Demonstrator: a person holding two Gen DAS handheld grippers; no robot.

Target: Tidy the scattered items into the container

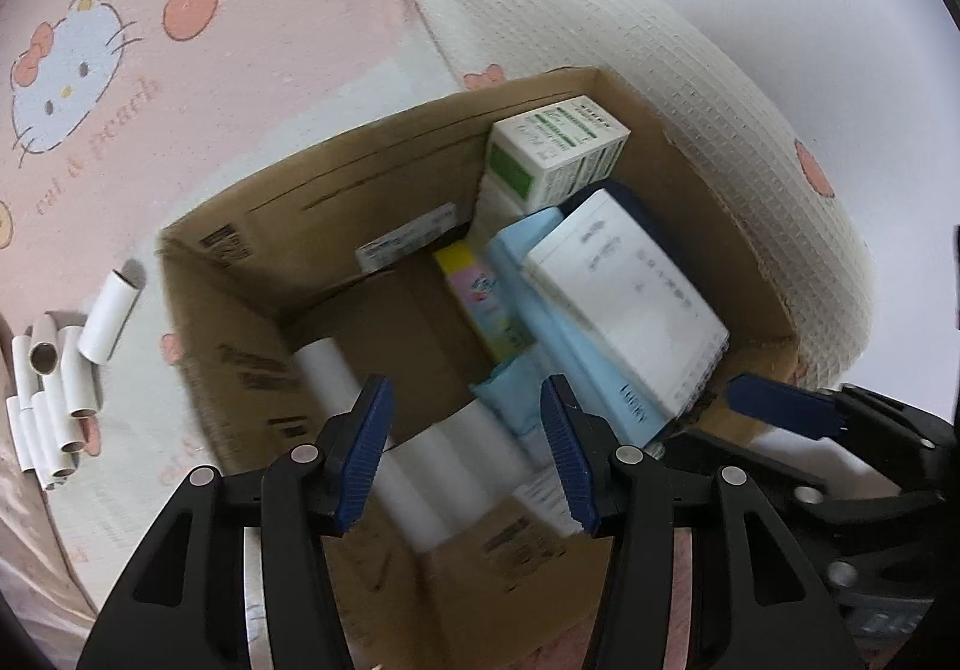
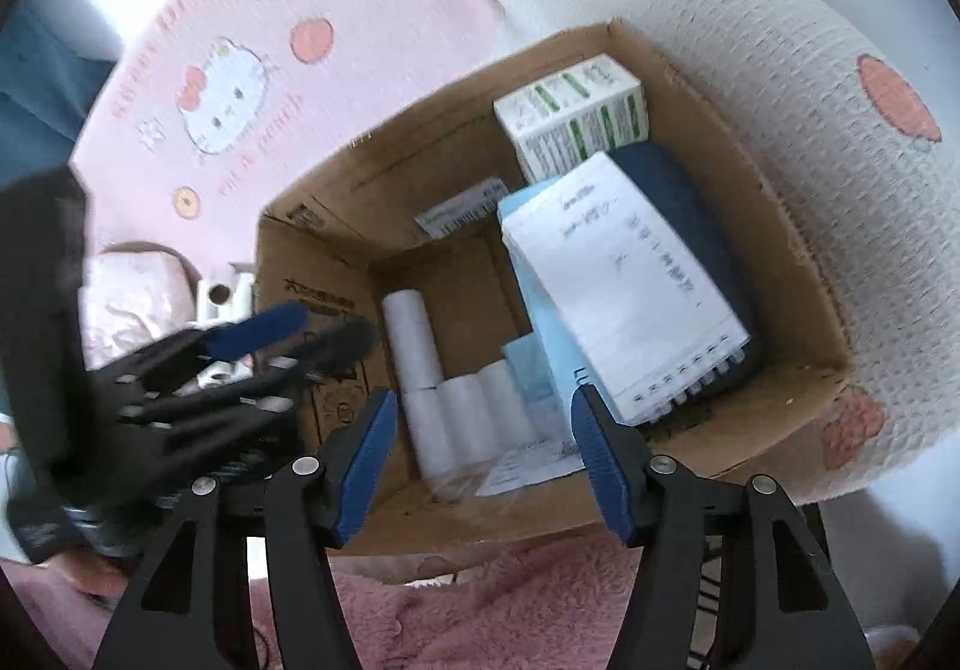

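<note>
An open cardboard box sits on a Hello Kitty bedsheet. Inside lie a white spiral notebook on a light blue box, a green and white carton, a yellow and pink pack and white paper rolls. My left gripper is open and empty above the box's near side. My right gripper is open and empty above the box's near edge. The right gripper also shows in the left wrist view, and the left one in the right wrist view.
Several white cardboard tubes lie on the sheet left of the box. A white waffle-weave pillow curves around the box's far and right sides. A pink fluffy blanket lies in front.
</note>
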